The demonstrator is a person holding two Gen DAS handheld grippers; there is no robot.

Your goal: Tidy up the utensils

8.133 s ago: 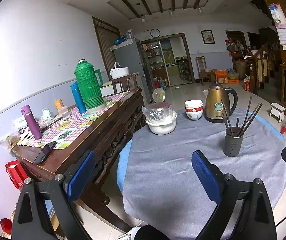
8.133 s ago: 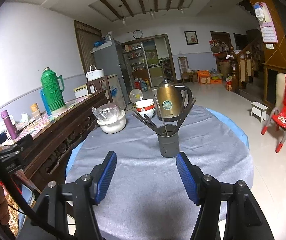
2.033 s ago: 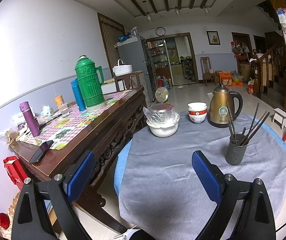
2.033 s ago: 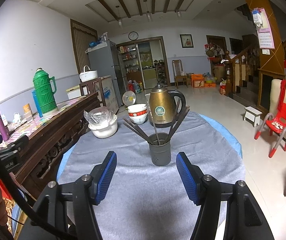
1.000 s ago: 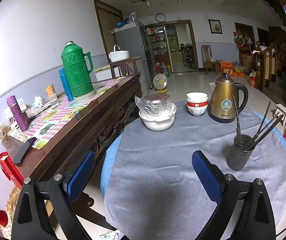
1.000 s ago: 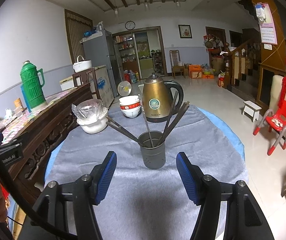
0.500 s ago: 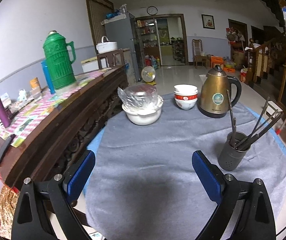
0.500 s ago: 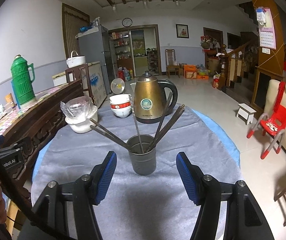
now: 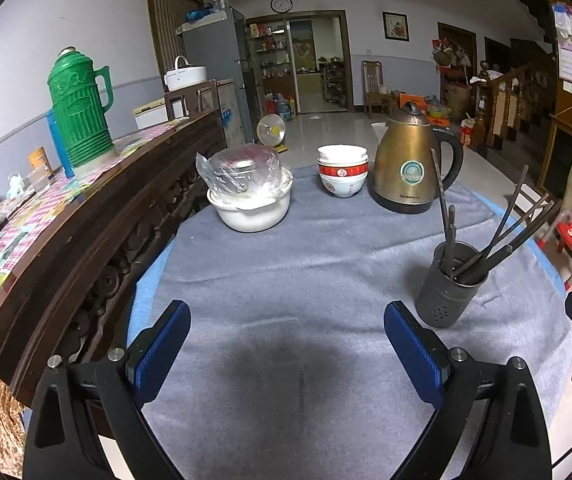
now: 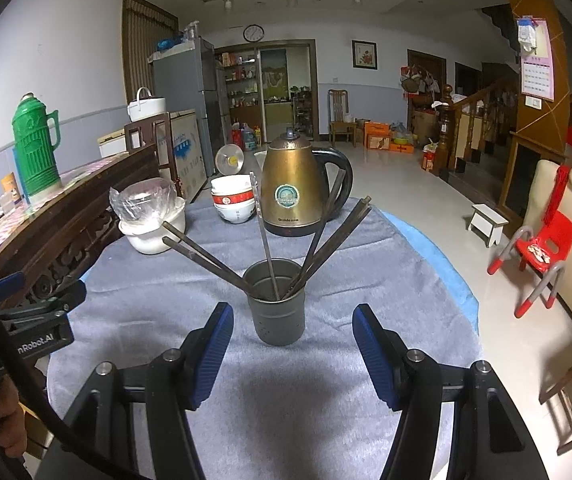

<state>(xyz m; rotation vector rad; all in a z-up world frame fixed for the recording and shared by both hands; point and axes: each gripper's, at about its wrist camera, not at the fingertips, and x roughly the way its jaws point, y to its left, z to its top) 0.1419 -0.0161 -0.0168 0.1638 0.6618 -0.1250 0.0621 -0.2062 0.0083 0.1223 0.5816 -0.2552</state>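
The right hand-held gripper (image 10: 292,340) hangs released, blue pads apart, with the grey utensil holder (image 10: 275,306) just ahead of the gap and untouched. The left hand-held gripper (image 9: 286,344) is also released over bare grey cloth on the round tabletop (image 9: 306,264), open room before it. Dark chopsticks (image 10: 201,252) fan out of the holder, which stands near the right tabletop edge. "nRobot.AI" is readable on the left unit. Beyond stand the kettle (image 10: 298,188), stacked bowls (image 9: 342,176) and a wrapped pot (image 9: 251,196). Compared with a second ago, both views sit closer to the holder.
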